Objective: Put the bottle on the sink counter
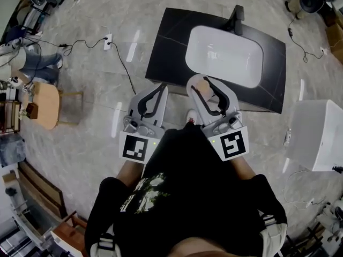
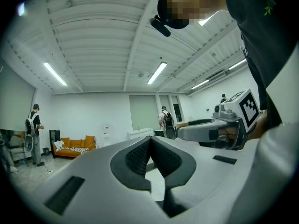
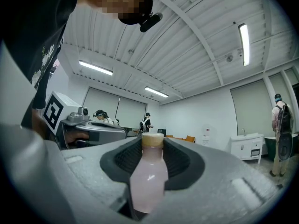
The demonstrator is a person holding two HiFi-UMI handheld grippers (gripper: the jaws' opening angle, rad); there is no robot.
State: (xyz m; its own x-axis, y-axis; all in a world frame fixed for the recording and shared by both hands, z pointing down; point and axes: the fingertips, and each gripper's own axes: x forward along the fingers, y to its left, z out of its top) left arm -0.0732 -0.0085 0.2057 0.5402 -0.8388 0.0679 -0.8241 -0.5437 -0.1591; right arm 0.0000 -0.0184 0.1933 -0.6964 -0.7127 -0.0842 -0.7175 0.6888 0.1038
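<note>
A pale pink bottle [image 3: 148, 176] with a tan cap stands between the pads of my right gripper [image 3: 152, 146], which is shut on it. From the head view the right gripper [image 1: 206, 87] hovers at the near edge of the black sink counter [image 1: 166, 42], with the bottle [image 1: 202, 95] partly showing between its jaws. The counter holds a white basin [image 1: 225, 55] and a dark faucet [image 1: 236, 18]. My left gripper [image 1: 161, 88] is held beside it, over the floor just short of the counter. In the left gripper view its jaws [image 2: 150, 141] meet with nothing between them.
A white box-like unit [image 1: 319, 135] stands on the floor to the right of the counter. A wooden stool [image 1: 47, 105] and a power strip [image 1: 108, 40] with cables lie to the left. Several people stand far off in the room [image 3: 281, 129].
</note>
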